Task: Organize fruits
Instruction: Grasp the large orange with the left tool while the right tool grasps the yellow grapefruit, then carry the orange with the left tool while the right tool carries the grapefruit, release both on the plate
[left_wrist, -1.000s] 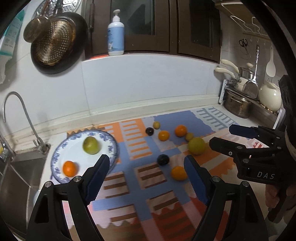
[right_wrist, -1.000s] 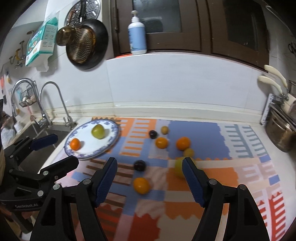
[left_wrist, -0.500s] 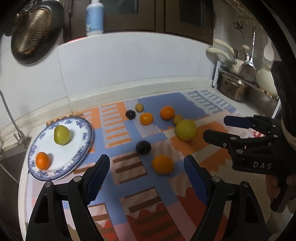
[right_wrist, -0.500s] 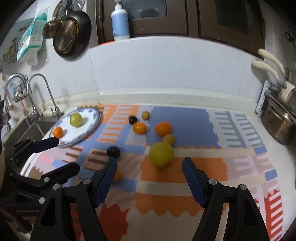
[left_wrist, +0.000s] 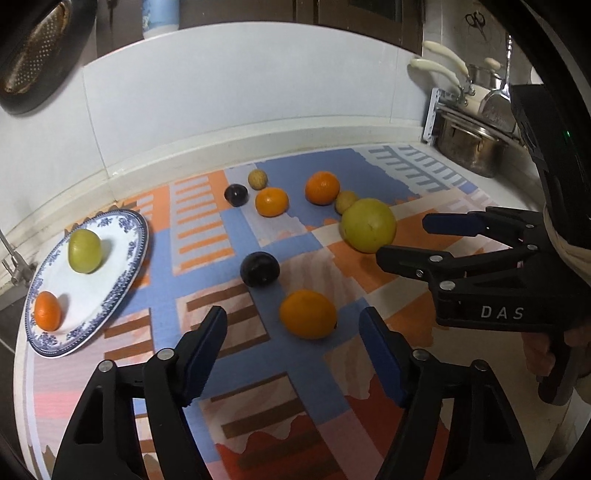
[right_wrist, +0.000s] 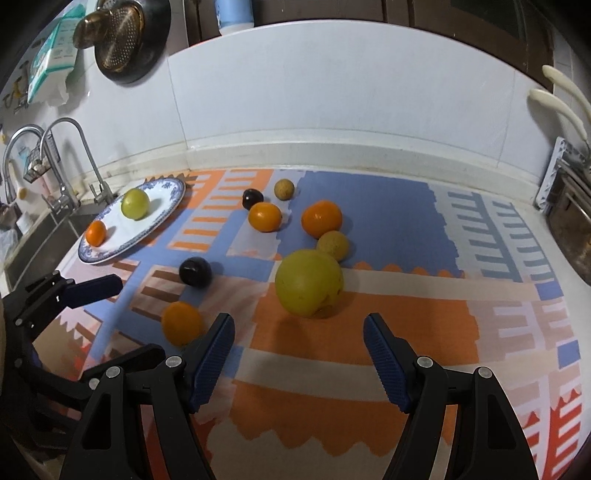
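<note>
My left gripper (left_wrist: 293, 328) is open, its jaws just short of an orange (left_wrist: 307, 314) on the patterned mat. A dark plum (left_wrist: 259, 268) lies just beyond it. My right gripper (right_wrist: 299, 334) is open, close before a large yellow-green fruit (right_wrist: 308, 282). The right gripper also shows in the left wrist view (left_wrist: 406, 240). A blue-rimmed plate (left_wrist: 122, 273) at the left holds a green fruit (left_wrist: 85, 250) and a small orange (left_wrist: 47, 310). Two more oranges (left_wrist: 272, 201), a second plum (left_wrist: 236, 194) and two small tan fruits (left_wrist: 257, 178) lie further back.
A sink with taps (right_wrist: 62, 177) lies left of the plate. A steel pot (left_wrist: 469, 147) and a utensil rack stand at the right. The white wall (right_wrist: 332, 96) runs close behind the mat. A colander pan (right_wrist: 122, 40) hangs on it.
Both grippers have moved forward and down toward the fruit. The orange now sits just ahead of my left jaws, the yellow-green fruit just ahead of my right. Both stay open.
</note>
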